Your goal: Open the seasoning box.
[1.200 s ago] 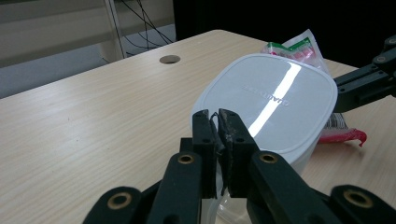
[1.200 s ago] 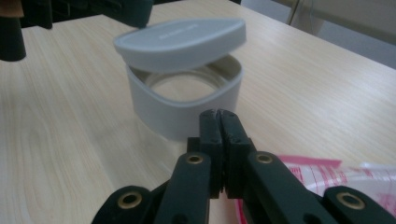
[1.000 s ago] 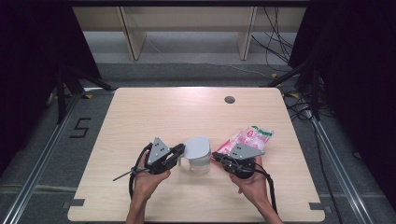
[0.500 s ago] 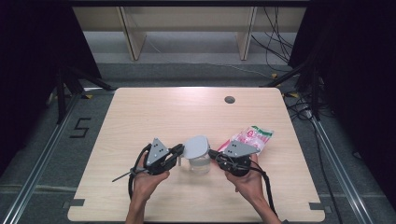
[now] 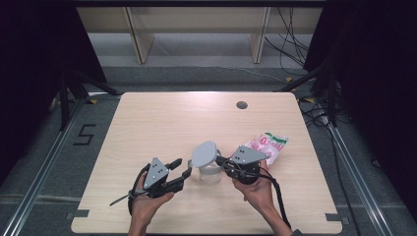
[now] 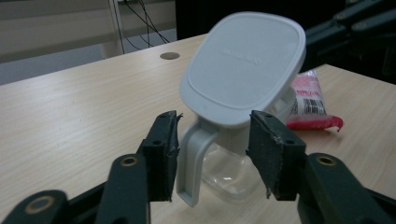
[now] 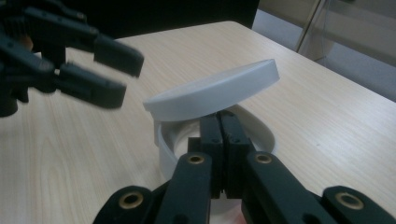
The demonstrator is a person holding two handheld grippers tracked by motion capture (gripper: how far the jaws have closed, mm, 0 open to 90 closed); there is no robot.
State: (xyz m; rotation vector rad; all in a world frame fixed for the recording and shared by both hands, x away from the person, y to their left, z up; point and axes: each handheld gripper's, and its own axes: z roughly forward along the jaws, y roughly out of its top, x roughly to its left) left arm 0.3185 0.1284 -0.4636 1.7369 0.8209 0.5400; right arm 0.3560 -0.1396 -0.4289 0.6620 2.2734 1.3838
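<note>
A clear container (image 5: 211, 176) with a grey lid (image 5: 204, 153) stands near the table's front edge. The lid is tilted up on one side. My left gripper (image 5: 182, 167) is just left of it, open, its jaws having just been opening. In the left gripper view its open gripper (image 6: 215, 126) frames the grey loop handle (image 6: 190, 161) below the lid (image 6: 243, 65) without touching it. My right gripper (image 5: 220, 160) is shut. In its own view the gripper (image 7: 219, 117) reaches under the raised lid (image 7: 215, 91) at the container rim (image 7: 163, 144); whether it pinches anything I cannot tell.
A pink printed packet (image 5: 268, 146) lies on the table just right of the right gripper, also red and pink behind the container (image 6: 310, 100). A round cable hole (image 5: 241, 104) sits near the table's far edge. Bare wood table (image 5: 162, 128) spreads to the left and back.
The left gripper's jaws have opened and it has drawn back left, off the container. The lid stays tilted up. The right gripper has edged slightly left.
</note>
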